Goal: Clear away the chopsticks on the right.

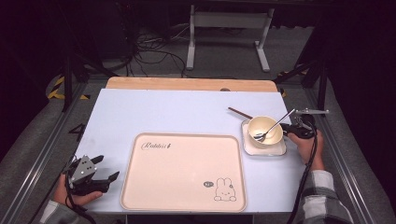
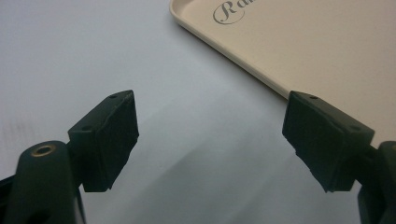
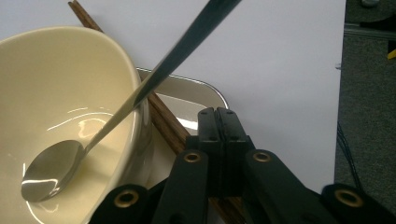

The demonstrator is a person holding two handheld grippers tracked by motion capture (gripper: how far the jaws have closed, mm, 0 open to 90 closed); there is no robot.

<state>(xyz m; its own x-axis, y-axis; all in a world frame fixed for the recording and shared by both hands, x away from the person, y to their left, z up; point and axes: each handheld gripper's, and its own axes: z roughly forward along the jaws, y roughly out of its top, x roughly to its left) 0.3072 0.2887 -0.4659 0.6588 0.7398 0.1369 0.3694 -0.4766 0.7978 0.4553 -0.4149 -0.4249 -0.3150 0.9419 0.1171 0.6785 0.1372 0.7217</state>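
- Right tongs: jaws fully closed, apparently pinching the chopsticks, which pass under them; the contact point itself is hidden by the jaws.
- Chopsticks lie across the small dish, tucked behind the bowl; far end pokes out toward table centre.
- Spoon rests in the bowl, handle leaning over the rim toward the right tongs.
- Left tongs: wide open, empty, resting on the tabletop just left of the tray.
- Risk: lifting the chopsticks could nudge the bowl or catch the spoon handle and tip it out.
- Risk: a thin grip may let one stick slip.
- Unclear: whether both sticks are gripped.
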